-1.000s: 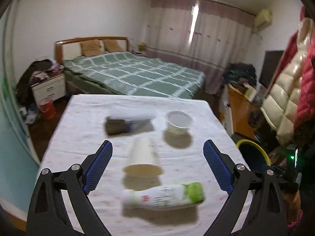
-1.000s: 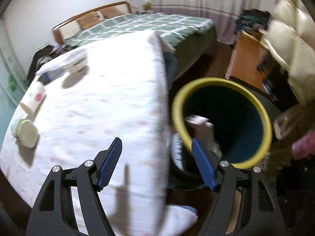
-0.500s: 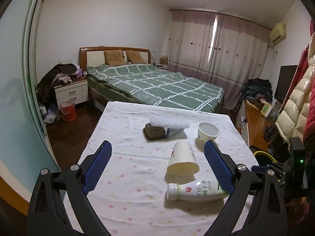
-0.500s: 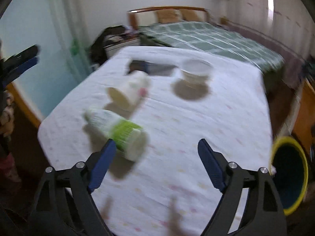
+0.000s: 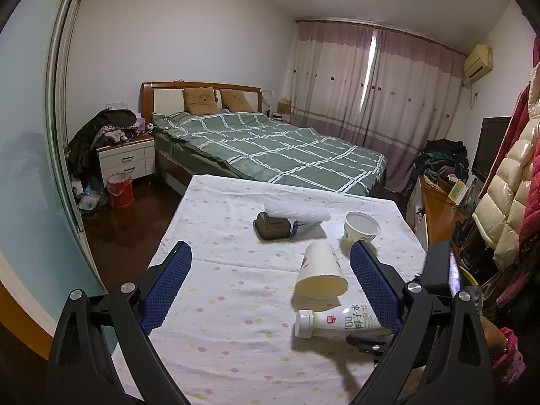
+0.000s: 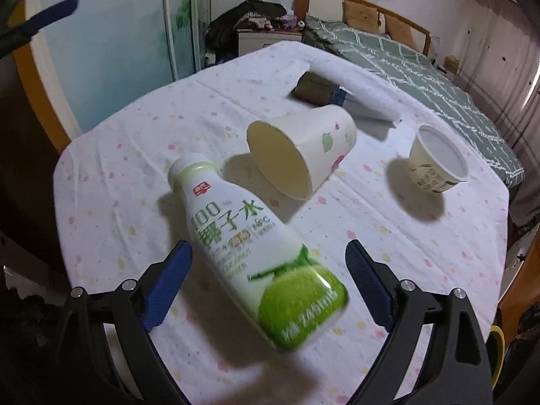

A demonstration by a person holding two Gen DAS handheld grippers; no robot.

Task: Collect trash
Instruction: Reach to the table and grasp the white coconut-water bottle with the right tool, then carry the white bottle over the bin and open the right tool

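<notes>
Both grippers stand wide apart with nothing between their blue pads. Right gripper (image 6: 268,278) hangs low over the near end of the table (image 6: 141,141), its fingers on either side of a coconut-water bottle (image 6: 256,253) without touching it. That bottle lies on its side, white cap pointing away, green base nearest the camera. Left gripper (image 5: 270,290) hovers further back over the same table (image 5: 216,236), where the bottle (image 5: 337,322) shows just beside its right finger.

A white cloth with small pink and yellow dots covers the table. Just beyond the bottle a paper cup (image 6: 303,148) lies tipped over, its open mouth turned toward the bottle. Further right, well apart from it, a small paper bowl (image 6: 438,165) stands upright. Behind the cup sit a dark brown box (image 5: 272,229) and a white roll (image 5: 297,212), the roll resting against the box's far side.

Past the table's far edge stands a bed (image 5: 270,145) with a green checked cover, two brown pillows (image 5: 216,99) and a wooden headboard. To its left is a white nightstand (image 5: 126,158) heaped with clothes, with a red bucket (image 5: 118,189) on the dark wooden floor below. Pinkish curtains (image 5: 371,84) fill the far wall, an air conditioner (image 5: 477,60) sits high beside them, and puffy coats (image 5: 506,185) hang at the right. A yellow rim of a bin (image 6: 497,341) peeks past the right gripper's finger.
</notes>
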